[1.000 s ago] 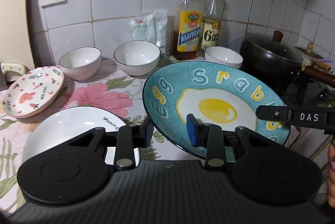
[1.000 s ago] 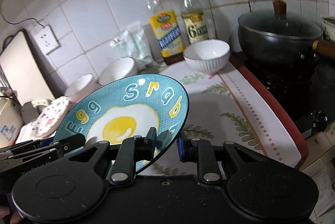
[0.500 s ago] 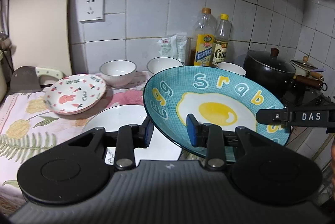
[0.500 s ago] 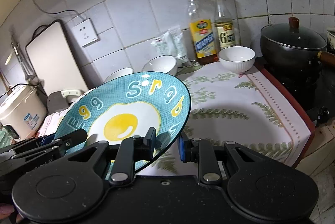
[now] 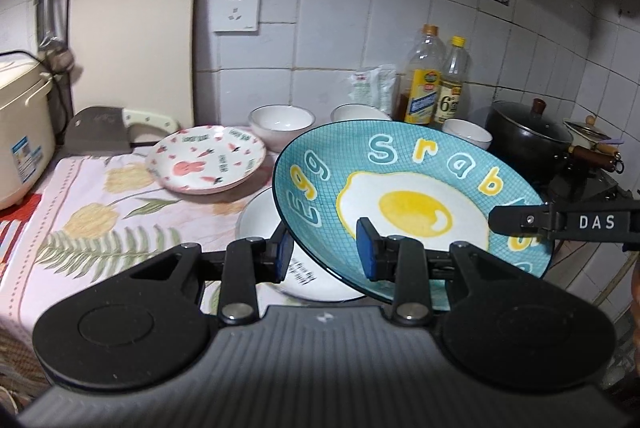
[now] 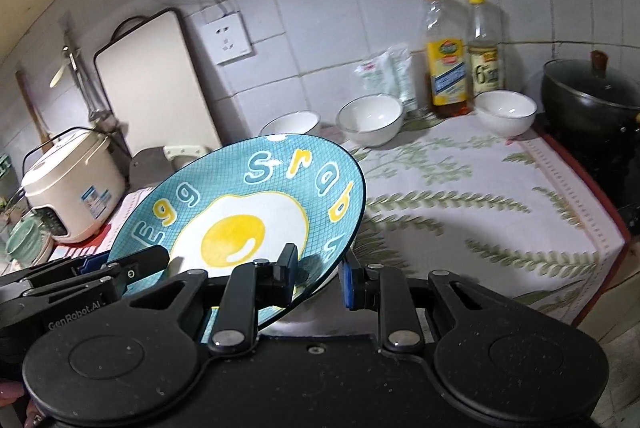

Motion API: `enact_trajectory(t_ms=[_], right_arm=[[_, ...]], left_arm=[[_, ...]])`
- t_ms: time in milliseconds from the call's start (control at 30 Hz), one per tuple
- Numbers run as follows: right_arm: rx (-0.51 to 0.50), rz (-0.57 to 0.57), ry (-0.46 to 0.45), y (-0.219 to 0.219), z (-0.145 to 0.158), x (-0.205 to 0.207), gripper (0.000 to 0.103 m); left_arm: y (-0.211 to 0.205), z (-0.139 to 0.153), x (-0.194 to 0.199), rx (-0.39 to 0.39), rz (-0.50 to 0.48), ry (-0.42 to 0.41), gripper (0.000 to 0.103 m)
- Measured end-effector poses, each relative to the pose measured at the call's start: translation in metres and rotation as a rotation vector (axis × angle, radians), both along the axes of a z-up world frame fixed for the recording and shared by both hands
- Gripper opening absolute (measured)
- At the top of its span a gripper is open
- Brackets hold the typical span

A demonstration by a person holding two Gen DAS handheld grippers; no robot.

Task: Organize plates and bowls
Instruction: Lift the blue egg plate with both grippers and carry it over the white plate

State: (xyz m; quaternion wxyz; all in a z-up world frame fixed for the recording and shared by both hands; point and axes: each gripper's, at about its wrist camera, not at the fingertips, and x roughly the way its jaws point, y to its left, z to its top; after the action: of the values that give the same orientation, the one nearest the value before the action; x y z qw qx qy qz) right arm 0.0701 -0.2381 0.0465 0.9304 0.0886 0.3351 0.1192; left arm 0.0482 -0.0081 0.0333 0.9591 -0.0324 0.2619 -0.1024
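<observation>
Egg plate [image 5: 404,204] tilted, face toward cameras, left gripper [image 5: 325,254] and right gripper [image 6: 318,278] each clamping its rim

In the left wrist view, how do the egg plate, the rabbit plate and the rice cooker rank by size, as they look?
1. egg plate, largest, but nearest the camera.
2. rabbit plate and rice cooker look alike; the cooker is cut off at the edge, so I leave them unranked.

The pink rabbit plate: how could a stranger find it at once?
Find the white cutting board leaning on the tiled wall. Before it, on the flowered cloth, lies the rabbit plate. Only it has a pink rabbit and carrots.
</observation>
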Motion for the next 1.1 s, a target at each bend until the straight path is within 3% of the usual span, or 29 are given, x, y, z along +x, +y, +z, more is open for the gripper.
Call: enact_trajectory(t_ms=[333,667,1100], right_arm=[[0.011,0.042,0.061,0.029,-0.037,0.022,0.026],[-0.057,0.033,0.118,0.048,-0.075,0.062,0.028],[-0.175,0.034,0.073,0.055,-0.091,0.085,0.029]], left_arm=[[0.028,-0.034,0.021,-0.004,0.031,0.083,0.032],[0.035,-0.075,0.064,-0.007,0.033,0.186,0.032],[0.029,-0.091,0.089,-0.010,0.022,0.236,0.032]])
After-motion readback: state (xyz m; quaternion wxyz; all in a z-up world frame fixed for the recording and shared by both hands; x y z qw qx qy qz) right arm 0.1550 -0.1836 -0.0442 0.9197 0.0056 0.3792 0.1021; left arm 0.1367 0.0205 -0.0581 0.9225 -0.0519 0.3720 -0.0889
